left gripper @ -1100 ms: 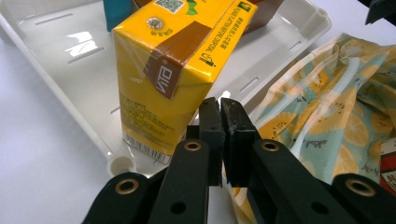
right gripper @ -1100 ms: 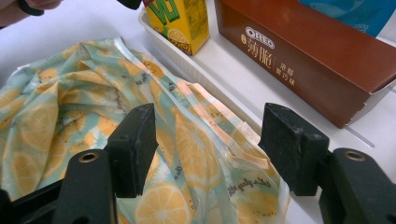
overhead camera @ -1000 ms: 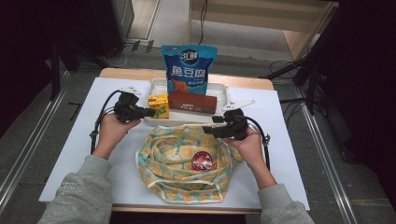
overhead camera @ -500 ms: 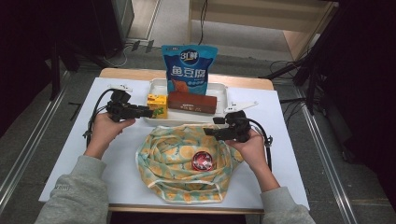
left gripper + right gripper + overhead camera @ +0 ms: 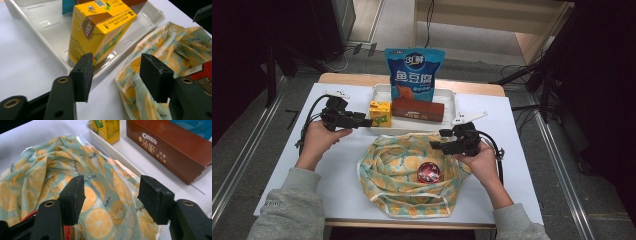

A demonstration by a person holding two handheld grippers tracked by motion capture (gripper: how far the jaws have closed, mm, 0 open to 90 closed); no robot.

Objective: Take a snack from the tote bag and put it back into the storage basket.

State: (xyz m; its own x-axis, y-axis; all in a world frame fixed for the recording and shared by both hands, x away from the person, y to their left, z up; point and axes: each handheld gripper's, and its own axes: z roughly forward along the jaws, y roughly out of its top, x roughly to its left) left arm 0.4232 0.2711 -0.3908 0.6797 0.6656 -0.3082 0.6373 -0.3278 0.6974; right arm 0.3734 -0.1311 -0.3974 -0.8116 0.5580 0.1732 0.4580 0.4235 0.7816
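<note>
— Left claw (image 5: 113,72) is spread wide, right at the yellow cardboard juice carton (image 5: 100,30) standing in the white plastic tray (image 5: 37,30).

— It could tip if a jaw clips it. Right claw (image 5: 110,197)?

— Spread too, over the lemon-print fabric bag (image 5: 50,177). From above there's a red-lidded can (image 5: 429,172) inside; up close it's barely visible.

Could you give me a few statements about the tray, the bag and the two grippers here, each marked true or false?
1. The yellow drink carton stands in the white tray. True.
2. The left gripper is shut on the carton. False: it is open, short of the carton.
3. A red-lidded can lies on the lemon-print bag. True.
4. The brown Oreo box sits on the bag. False: it lies in the tray.
5. The right gripper is open over the bag. True.
</note>
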